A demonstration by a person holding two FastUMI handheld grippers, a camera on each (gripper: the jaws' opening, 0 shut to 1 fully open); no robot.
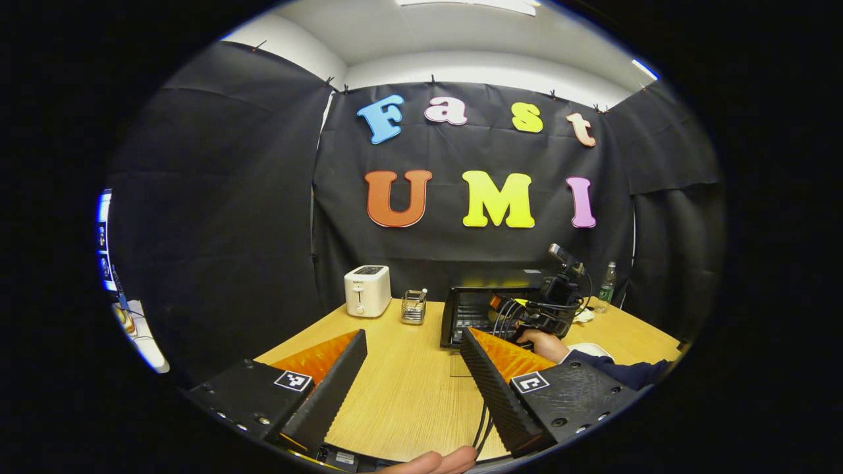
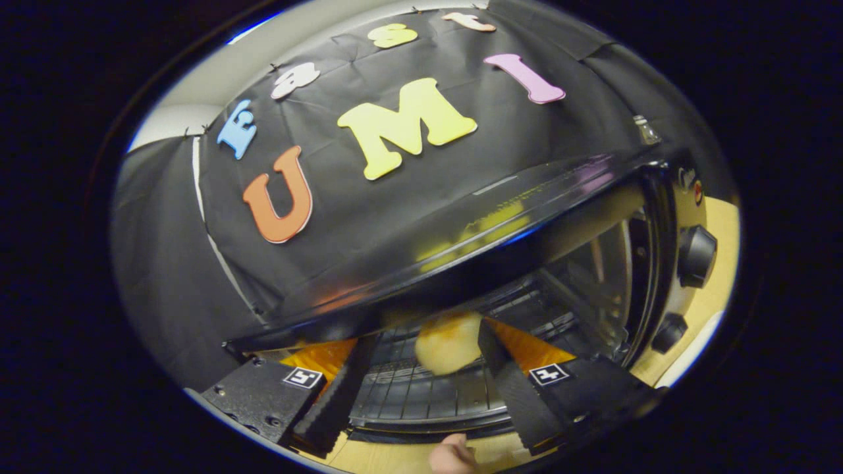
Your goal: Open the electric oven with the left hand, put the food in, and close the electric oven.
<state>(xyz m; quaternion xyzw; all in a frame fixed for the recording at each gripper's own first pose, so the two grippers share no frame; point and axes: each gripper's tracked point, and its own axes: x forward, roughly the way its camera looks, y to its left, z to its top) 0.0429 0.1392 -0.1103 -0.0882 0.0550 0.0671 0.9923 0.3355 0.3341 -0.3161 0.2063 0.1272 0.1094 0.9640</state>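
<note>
Food, a pale bun, is sitting low centre on the oven rack, with your right gripper reaching inside, jaws standing wide around it, apparently not touching. You are risking dragging the bun out if a finger clips it while backing away. Your left gripper, jaws wide and empty, is hovering over the tabletop, oven at centre right.

No word or number is legible. The white boxy toaster has a small dark mark on its front (too small to make out). The left gripper and the right gripper each carry square black-and-white coded tags, patterns without letters.
</note>
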